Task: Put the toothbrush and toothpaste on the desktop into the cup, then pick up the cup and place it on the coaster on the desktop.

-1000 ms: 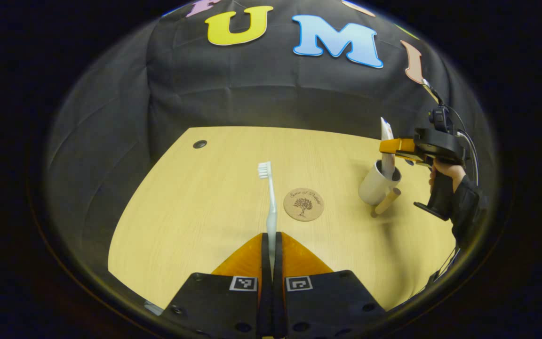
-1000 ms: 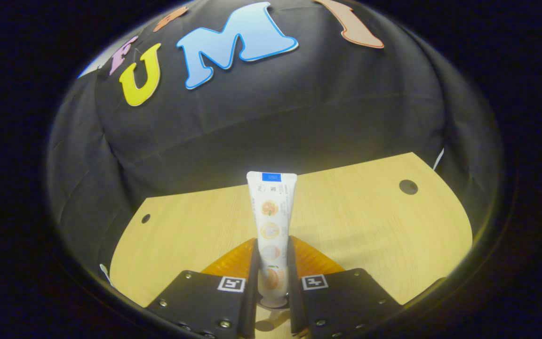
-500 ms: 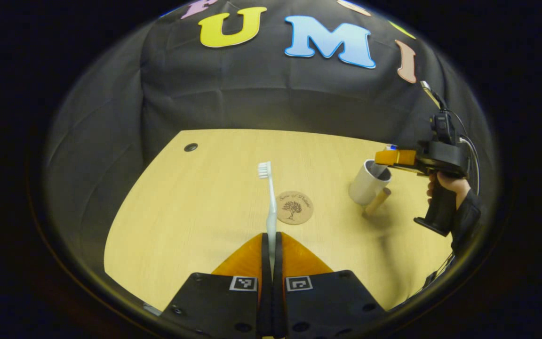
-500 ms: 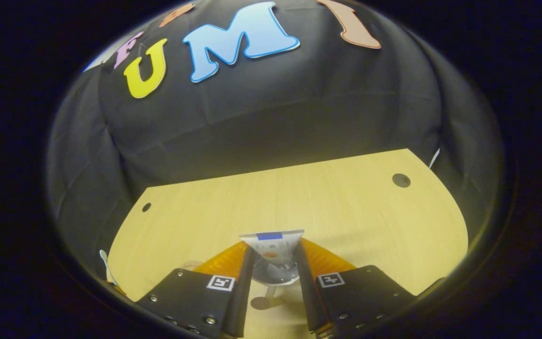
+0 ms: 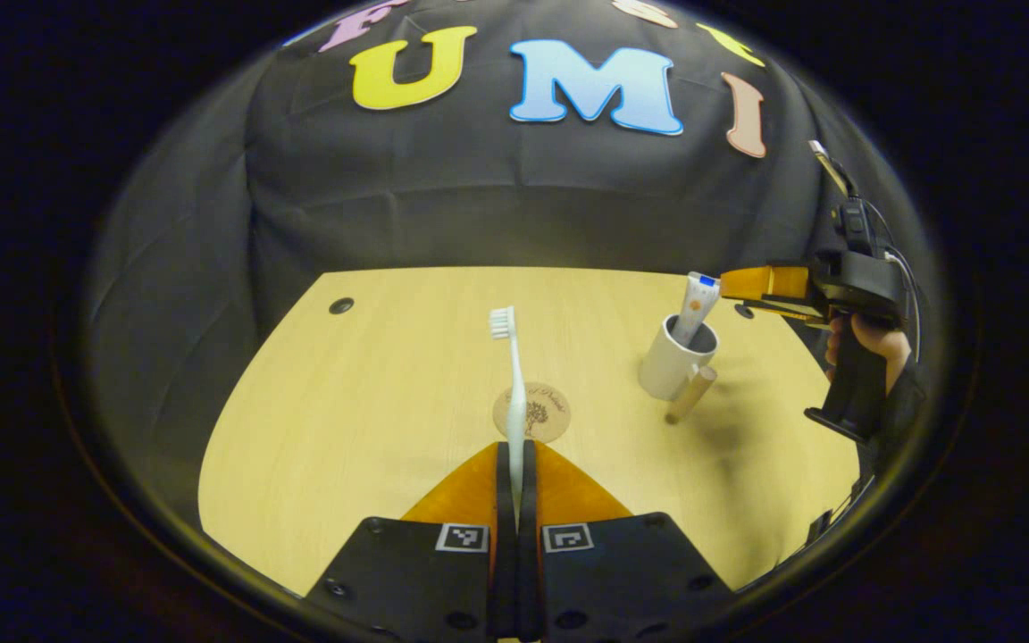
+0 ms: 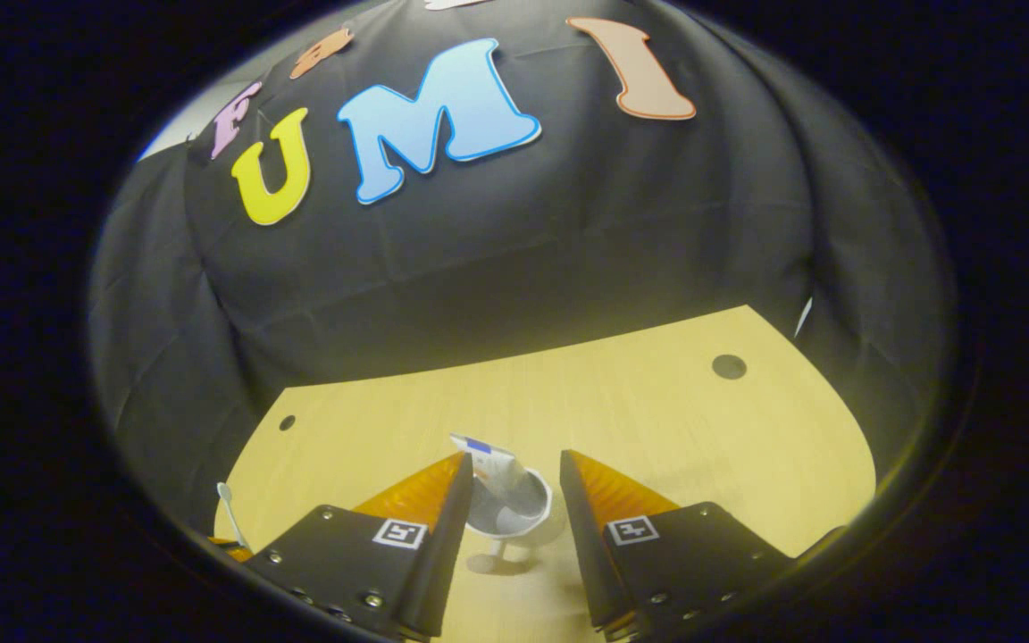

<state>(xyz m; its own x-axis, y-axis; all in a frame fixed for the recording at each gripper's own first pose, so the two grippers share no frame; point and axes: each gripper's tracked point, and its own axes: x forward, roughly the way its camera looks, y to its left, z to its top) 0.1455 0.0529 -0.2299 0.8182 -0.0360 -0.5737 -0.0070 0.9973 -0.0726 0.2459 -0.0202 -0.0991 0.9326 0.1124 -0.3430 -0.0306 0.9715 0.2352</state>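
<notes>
My left gripper (image 5: 514, 451) is shut on a white toothbrush (image 5: 511, 375), which points upward with its bristles at the top, above the desk. Just beyond it lies the round cork coaster (image 5: 531, 412). A white cup (image 5: 675, 362) with a wooden handle stands to the right, and the toothpaste tube (image 5: 693, 306) leans inside it. In the right gripper view the cup (image 6: 511, 507) with the toothpaste (image 6: 489, 462) sits below and between the spread fingers of my right gripper (image 6: 511, 464), which is open and empty. The right gripper (image 5: 760, 286) hovers right of the cup, held by a hand.
The wooden desk (image 5: 372, 402) has a small round hole (image 5: 341, 305) at its far left corner and another (image 6: 729, 366) at the far right. Black cloth wall stands behind the desk's far edge.
The right gripper opened and let the toothpaste drop into the cup, then rose and pulled back. The left gripper kept hold of the toothbrush and shifted slightly.
</notes>
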